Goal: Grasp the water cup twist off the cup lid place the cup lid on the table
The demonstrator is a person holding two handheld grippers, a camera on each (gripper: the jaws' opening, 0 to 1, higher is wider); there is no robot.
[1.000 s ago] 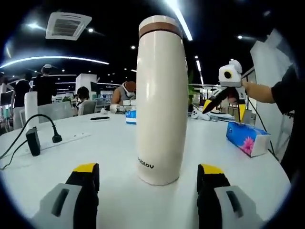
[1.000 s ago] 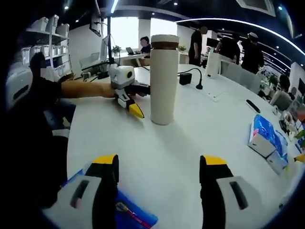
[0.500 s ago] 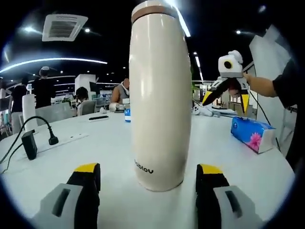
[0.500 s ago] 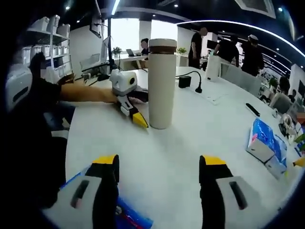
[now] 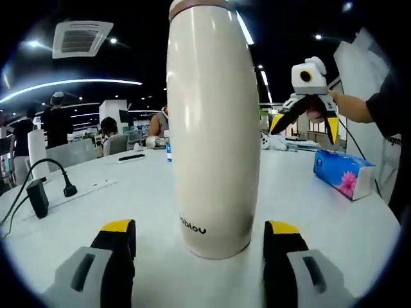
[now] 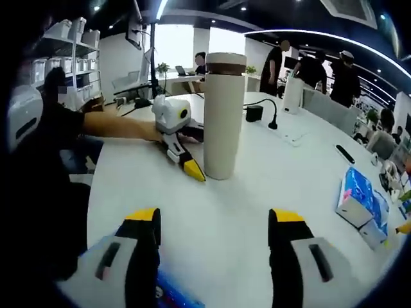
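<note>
I see a tall cream water cup (image 5: 213,128) standing upright on a round white desk (image 5: 334,224), and I take it as my landmark. Its cup lid (image 6: 225,62), cream with a brown band beneath it, is still screwed on top. Small dark lettering sits low on the cup's side in the left gripper view.

My left tool (image 5: 199,256) has its two yellow-tipped jaws spread wide, one on each side of the cup's base, close to it but not touching. In the right gripper view I see this same tool lying low at the cup's left side, one yellow tip down by the cup's foot, with the person's bare forearm (image 6: 119,125) stretching away from it.

My right tool (image 6: 215,237) is also spread wide and holds nothing. It is well back from the cup, over bare desk. In the left gripper view I see it raised to the right of the cup, beyond it, held in a hand (image 5: 318,110), jaws pointing down and apart.

A blue tissue pack (image 5: 343,173) lies on the desk to the right of the cup in the left gripper view, below the raised tool. To the left of the cup, a black power adapter (image 5: 37,196) with a bent cable (image 5: 61,176) rests on the desk. Behind the cup, farther off, people (image 5: 58,122) stand and sit in an open office under ceiling strip lights. In the right gripper view, shelves with storage boxes (image 6: 67,58) stand far to the left of the cup.
</note>
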